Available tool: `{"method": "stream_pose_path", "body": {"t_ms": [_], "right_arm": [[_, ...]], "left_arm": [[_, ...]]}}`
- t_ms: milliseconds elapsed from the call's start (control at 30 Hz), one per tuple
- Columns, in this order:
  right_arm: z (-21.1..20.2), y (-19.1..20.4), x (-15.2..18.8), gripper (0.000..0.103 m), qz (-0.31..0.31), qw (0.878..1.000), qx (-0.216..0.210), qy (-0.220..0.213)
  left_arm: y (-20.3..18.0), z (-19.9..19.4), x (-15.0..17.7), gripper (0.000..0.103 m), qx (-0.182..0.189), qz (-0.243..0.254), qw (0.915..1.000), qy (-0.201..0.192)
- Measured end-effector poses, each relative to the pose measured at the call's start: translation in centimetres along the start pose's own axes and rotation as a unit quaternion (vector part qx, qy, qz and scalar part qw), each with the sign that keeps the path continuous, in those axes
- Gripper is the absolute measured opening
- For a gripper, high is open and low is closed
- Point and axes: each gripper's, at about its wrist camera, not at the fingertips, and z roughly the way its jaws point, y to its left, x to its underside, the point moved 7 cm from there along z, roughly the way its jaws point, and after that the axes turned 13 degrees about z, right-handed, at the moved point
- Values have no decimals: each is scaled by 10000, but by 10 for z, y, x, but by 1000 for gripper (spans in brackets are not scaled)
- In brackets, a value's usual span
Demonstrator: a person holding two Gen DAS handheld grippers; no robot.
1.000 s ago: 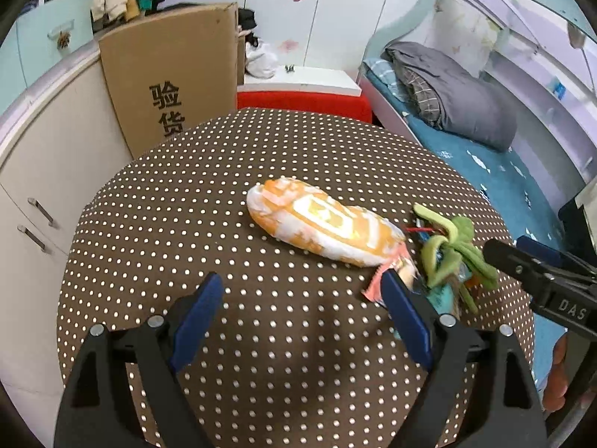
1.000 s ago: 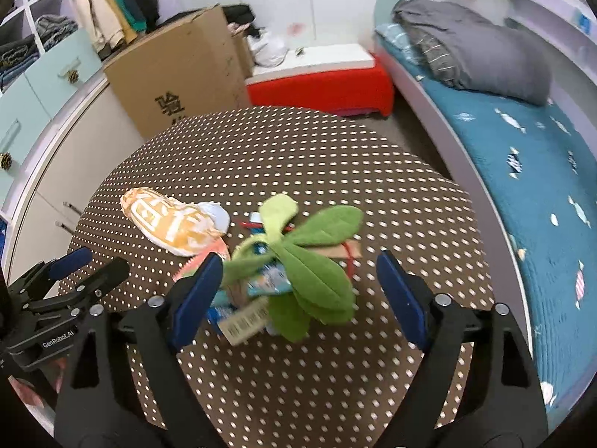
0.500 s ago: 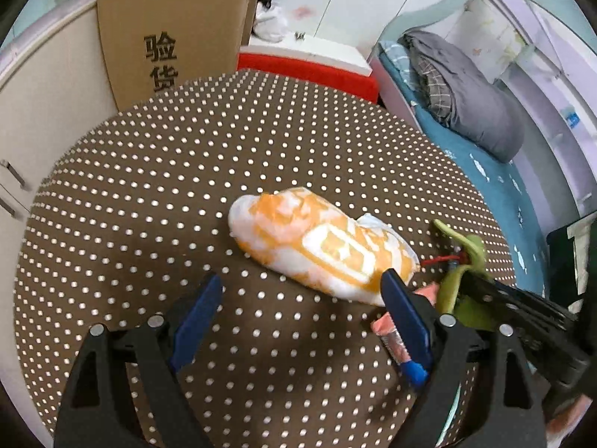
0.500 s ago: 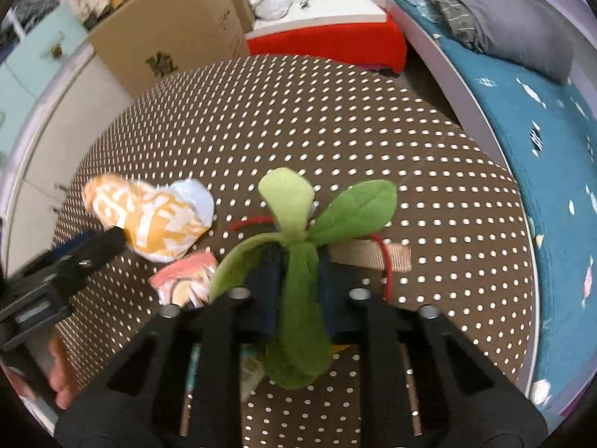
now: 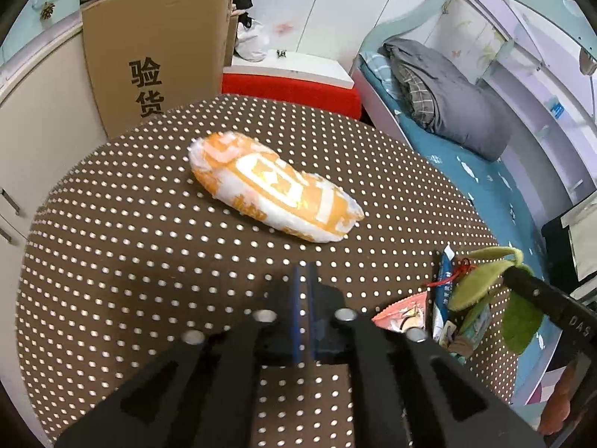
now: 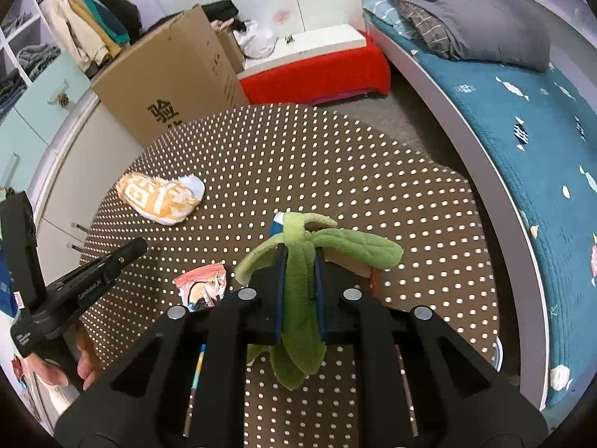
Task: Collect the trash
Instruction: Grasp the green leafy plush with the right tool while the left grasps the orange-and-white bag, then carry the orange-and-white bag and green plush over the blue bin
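The worktop, round and covered in a brown white-dotted cloth, carries all the trash; most of its far half lies bare, so there is open room there. On one side its rim runs close to the bed, and behind it stand a cardboard box and cupboard fronts, so wide swings look tighter there.

The orange-and-white bag is the largest piece and lies alone near the middle, well apart from the rest. It looks like crumpled thin plastic: light, soft, likely to slide on the cloth. A pinch on a bunched end should hold better than one across its smooth belly.

The green felt leaves are soft and floppy; the right gripper is pinching them at the stem, the blades drooping on either side. Wrappers lie beneath and beside them, and whether any are tied to the leaves cannot be told.

The pink wrapper and a blue wrapper lie flat and thin near the near edge, probably slippery; a raised corner is the likely hold.

The left gripper has just been closing and now stands pressed together with nothing between its jaws, over bare cloth short of the bag.
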Motion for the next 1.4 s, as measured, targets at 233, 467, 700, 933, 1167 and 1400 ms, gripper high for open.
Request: {"method": "stream_pose_path", "body": {"t_ms": [233, 467, 700, 933, 1167, 1400], "right_arm": [[-22, -7, -28, 13, 85, 9994, -114, -313], [-12, -10, -49, 13, 155, 9993, -20, -351], [-3, -19, -51, 13, 205, 9993, 87, -302], [-19, -26, -37, 13, 243, 9991, 124, -335], [-52, -35, -17, 13, 305, 9984, 123, -465], [-87, -55, 4, 13, 436, 9966, 178, -670]], "left_arm": [[18, -15, -27, 84, -86, -114, 9995, -280], [42, 41, -45, 85, -180, -665, 9971, 322], [39, 46, -49, 44, 112, -631, 9979, 25], [8, 13, -38, 39, 111, -150, 9997, -152], [-31, -20, -27, 39, 192, 257, 9991, -268], [-85, -43, -6, 39, 359, 679, 9967, -277]]}}
